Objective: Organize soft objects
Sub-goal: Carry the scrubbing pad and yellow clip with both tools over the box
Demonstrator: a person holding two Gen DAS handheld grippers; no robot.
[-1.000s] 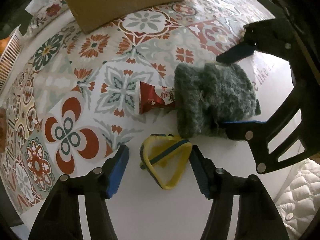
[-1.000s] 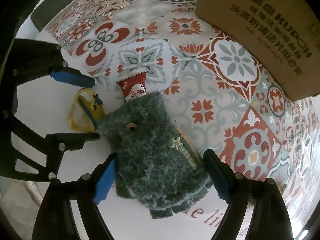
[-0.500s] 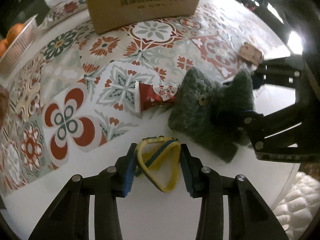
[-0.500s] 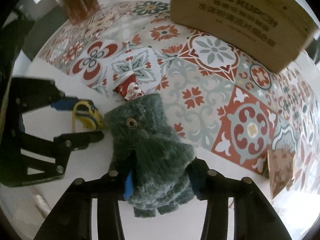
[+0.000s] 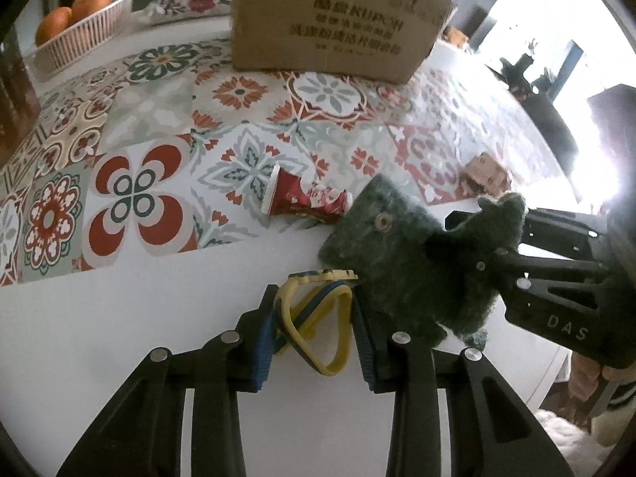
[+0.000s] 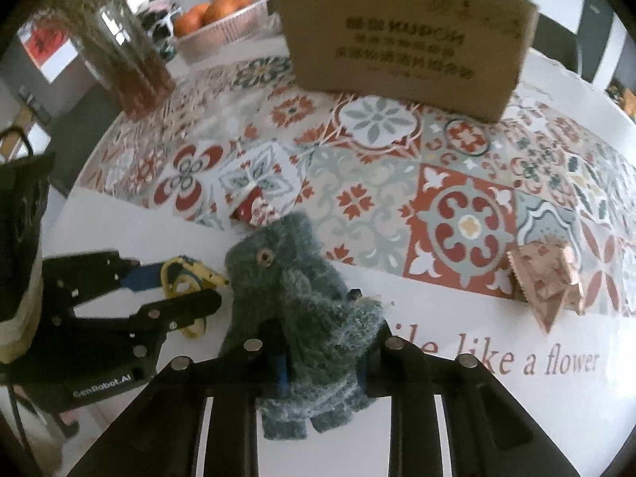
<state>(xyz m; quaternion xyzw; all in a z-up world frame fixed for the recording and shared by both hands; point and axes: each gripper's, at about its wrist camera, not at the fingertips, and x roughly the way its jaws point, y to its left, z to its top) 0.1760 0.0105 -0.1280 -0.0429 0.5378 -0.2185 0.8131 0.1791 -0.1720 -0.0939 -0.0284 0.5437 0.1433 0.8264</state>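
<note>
Clamping the green glove point(image 6: 302, 298) in your right hand-held gripper point(image 6: 322, 361) and the yellow band point(image 5: 314, 322) in your left hand-held gripper point(image 5: 314, 338) near the counter point(image 5: 159, 310) edge, you risk the thin band slipping free.

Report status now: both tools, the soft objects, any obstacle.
Left tool shut on yellow band. Right tool shut on green glove. Red sachet beside glove.

Both wrist views look steeply down, close, sharing the glove point(image 5: 409, 278) and cardboard box point(image 6: 401, 35).

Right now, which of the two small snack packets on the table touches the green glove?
The red packet, lying against the glove; the tan packet lies apart.
</note>
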